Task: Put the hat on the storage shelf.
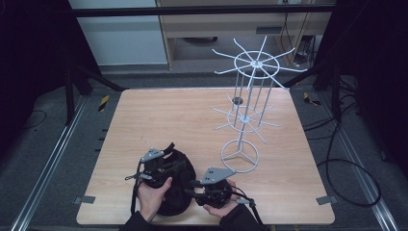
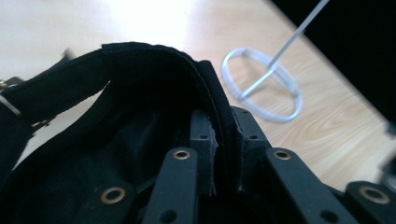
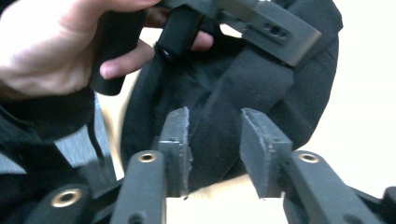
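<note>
The black cap [image 1: 175, 185] lies at the worktop's [image 1: 144, 120] near edge, its opening tipped up, long axis toward the white wire rack [image 1: 248, 106] just beside it. The left claw [image 2: 223, 149] is clamped on its rim; the right claw [image 3: 215, 149] stands apart around the fabric, not pressing.

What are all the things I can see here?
black cap: one, black fabric, near edge of table, rim pinched by left gripper
wire rack: one, white, two tiers of hooks on a ring base, right half of table
table: one, light wood
left gripper: one, black, jaws shut on the cap's rim
right gripper: one, black, jaws apart around a fold of the cap
hands: two, one holding each gripper, at the near edge
</note>
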`<state>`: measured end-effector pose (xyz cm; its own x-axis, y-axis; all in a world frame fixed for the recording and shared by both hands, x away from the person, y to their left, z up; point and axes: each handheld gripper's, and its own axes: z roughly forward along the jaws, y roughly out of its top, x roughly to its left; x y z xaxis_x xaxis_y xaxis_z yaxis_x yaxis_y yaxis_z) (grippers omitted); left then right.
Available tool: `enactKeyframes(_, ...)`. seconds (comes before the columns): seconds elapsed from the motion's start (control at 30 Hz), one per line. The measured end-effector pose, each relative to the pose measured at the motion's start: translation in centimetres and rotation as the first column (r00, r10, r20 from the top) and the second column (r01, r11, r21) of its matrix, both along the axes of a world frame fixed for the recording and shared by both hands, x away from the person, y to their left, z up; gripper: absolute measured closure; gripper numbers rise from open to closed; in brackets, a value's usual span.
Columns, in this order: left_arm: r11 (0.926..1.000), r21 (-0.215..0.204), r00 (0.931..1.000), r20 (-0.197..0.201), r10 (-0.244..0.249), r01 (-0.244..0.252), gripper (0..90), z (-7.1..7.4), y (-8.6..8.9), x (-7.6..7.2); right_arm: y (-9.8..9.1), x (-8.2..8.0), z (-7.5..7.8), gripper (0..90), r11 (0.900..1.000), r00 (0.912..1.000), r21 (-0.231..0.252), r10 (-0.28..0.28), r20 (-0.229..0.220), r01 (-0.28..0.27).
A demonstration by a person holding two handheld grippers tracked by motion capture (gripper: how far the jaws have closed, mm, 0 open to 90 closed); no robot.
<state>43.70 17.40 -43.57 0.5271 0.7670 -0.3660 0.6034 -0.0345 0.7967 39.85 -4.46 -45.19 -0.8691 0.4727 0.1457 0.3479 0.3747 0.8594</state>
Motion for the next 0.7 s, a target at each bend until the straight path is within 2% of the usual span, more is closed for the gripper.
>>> enactKeyframes(0.07, 0.9998, -0.011, 0.9988, 0.047, -0.015, 0.016, 80.7, 1.2, 0.1, -0.5, -0.4, -0.1, 0.7, 58.0, 0.9996, 0.9999, 0.029, 0.003, 0.011, -0.003)
enactKeyframes(0.23, 0.9996, 0.009, 0.9898, 0.140, -0.028, 0.027, 81.2, 3.4, 0.3, -1.7, -1.0, -0.4, 2.2, 50.8, 0.9973, 0.9985, 0.073, -0.008, 0.054, 0.004)
enactKeyframes(0.3, 0.9997, 0.017, 0.9855, 0.168, -0.023, 0.020, 81.5, 4.0, 0.5, -1.9, -1.5, -0.5, 3.0, 49.0, 0.9953, 0.9970, 0.096, -0.020, 0.075, 0.013)
enactKeyframes(0.4, 0.9993, -0.007, 0.9823, 0.184, -0.035, 0.037, 81.9, 4.6, 1.0, -2.0, -2.4, -0.4, 3.8, 46.6, 0.9913, 0.9929, 0.119, -0.068, 0.097, 0.056)
enactKeyframes(0.53, 0.9957, -0.041, 0.9719, 0.224, -0.072, 0.083, 82.3, 5.4, 1.2, -2.3, -2.7, 0.4, 3.0, 40.1, 0.9881, 0.9914, 0.113, -0.112, 0.067, 0.104)
enactKeyframes(0.7, 0.9877, -0.036, 0.9574, 0.254, -0.138, 0.152, 82.4, 5.8, 0.5, -3.0, -1.9, 1.3, 1.4, 33.9, 0.9867, 0.9894, 0.095, -0.137, 0.049, 0.132)
